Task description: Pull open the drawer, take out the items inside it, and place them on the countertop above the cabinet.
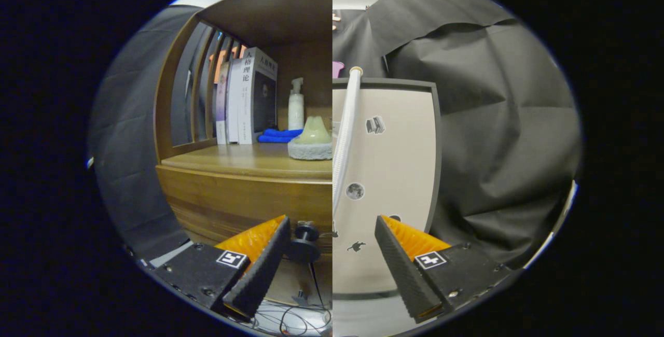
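Spread wide and holding nothing, the gripper point(332, 249) hangs before the wooden cabinet point(244, 197), its fingers flanking the dark drawer knob point(305, 243) just ahead, below the countertop point(249, 160) with books point(249, 101) and a bottle point(295, 104).

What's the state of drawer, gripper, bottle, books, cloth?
drawer: closed, knob untouched
gripper: open, fingers apart, holding nothing, knob just ahead of one finger
bottle: upright on countertop
books: standing upright
cloth: lying flat beside books
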{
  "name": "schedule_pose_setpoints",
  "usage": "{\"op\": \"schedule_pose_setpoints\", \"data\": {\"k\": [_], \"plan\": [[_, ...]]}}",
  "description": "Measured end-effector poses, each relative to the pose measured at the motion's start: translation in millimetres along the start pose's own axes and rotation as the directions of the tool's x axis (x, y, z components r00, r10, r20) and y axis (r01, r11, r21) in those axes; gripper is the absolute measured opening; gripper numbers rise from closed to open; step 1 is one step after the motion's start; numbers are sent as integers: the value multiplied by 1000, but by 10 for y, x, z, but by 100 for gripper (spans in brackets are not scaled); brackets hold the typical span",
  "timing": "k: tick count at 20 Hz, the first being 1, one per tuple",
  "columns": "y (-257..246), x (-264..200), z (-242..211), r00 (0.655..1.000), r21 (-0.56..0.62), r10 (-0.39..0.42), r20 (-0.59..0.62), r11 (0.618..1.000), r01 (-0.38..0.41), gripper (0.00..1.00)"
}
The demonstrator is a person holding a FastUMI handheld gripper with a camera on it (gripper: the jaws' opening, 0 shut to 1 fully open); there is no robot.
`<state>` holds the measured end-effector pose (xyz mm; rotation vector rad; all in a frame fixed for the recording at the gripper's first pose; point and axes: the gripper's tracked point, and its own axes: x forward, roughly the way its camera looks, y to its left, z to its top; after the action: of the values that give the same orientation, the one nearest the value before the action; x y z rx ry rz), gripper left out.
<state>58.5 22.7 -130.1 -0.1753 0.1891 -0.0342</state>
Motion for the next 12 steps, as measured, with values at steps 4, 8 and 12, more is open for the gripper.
{"op": "schedule_pose_setpoints", "data": {"k": [4, 8, 12], "plan": [[38, -387, 96, 999, -17, 15, 38, 1000, -14, 100], [131, -806, 143, 997, -30, 38, 67, 999, -36, 100], [150, -1129, 184, 995, -33, 45, 86, 999, -42, 100]]}}
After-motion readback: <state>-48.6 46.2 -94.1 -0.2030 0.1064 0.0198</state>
